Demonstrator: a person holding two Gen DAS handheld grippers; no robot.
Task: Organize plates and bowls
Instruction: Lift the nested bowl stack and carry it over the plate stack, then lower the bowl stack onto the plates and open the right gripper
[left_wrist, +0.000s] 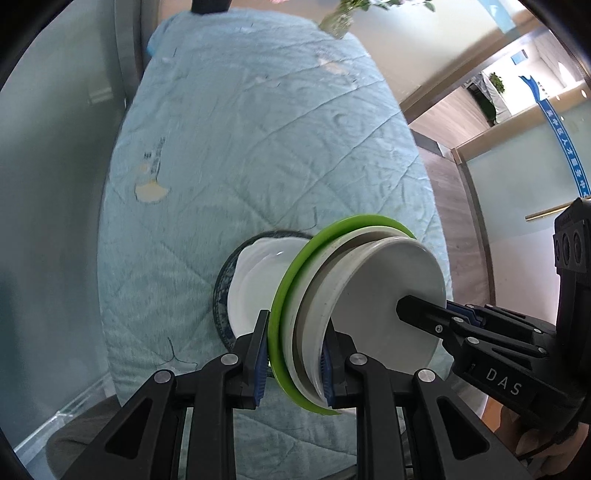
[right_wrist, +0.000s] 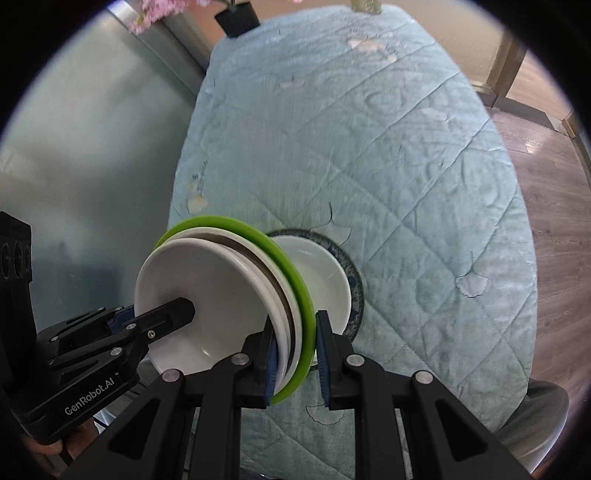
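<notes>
Stack: a plate stack (left_wrist: 314, 314) of one green plate (left_wrist: 280, 295), one white plate (left_wrist: 295, 332) and one white bowl (left_wrist: 391, 295) is being held on edge above the table, faces turned sideways, long axis running left to right.
Below: one white bowl on table (right_wrist: 321, 280) is sitting in one blue-rimmed plate (right_wrist: 355, 284), just beyond the stack.
Left gripper (left_wrist: 293, 354): jaws are closing narrowly on the stack's rims.
Right gripper (right_wrist: 295, 360): jaws are gripping the same rims from the opposite side.
Table: one quilted light-blue cloth (right_wrist: 406, 166) is covering it.
Far edge: one black pot (right_wrist: 236, 18) is standing there.
</notes>
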